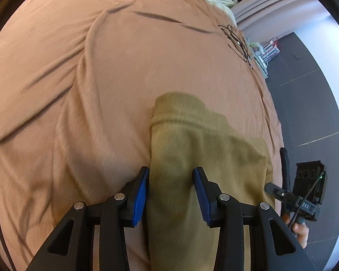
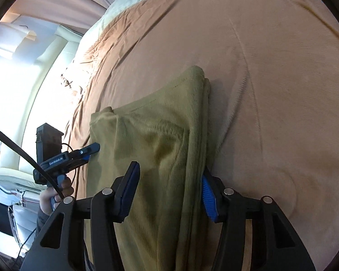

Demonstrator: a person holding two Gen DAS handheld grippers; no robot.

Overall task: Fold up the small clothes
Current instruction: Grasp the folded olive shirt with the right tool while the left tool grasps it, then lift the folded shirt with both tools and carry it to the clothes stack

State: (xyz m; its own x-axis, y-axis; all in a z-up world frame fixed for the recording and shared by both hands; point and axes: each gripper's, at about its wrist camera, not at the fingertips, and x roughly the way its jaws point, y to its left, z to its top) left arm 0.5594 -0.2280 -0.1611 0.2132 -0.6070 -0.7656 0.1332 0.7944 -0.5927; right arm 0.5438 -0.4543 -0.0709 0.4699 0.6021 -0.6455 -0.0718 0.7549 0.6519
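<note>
- Left wrist view: the left gripper (image 1: pixel 171 187) straddles a fold of the olive garment (image 1: pixel 192 135) on the brown bedspread (image 1: pixel 79 67); whether its half-open pads pinch it, I cannot tell.
- The right gripper (image 2: pixel 169 188) is likewise half open around the garment's layered edge, grip unclear.

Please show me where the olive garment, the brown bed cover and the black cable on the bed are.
olive garment (image 1: pixel 192 140): left wrist view, on its flat upper layer.
brown bed cover (image 1: pixel 67 79): left wrist view, on a bare wrinkled part.
black cable (image 1: pixel 235 38): left wrist view, on the tangled loops near the bed's far edge.
</note>
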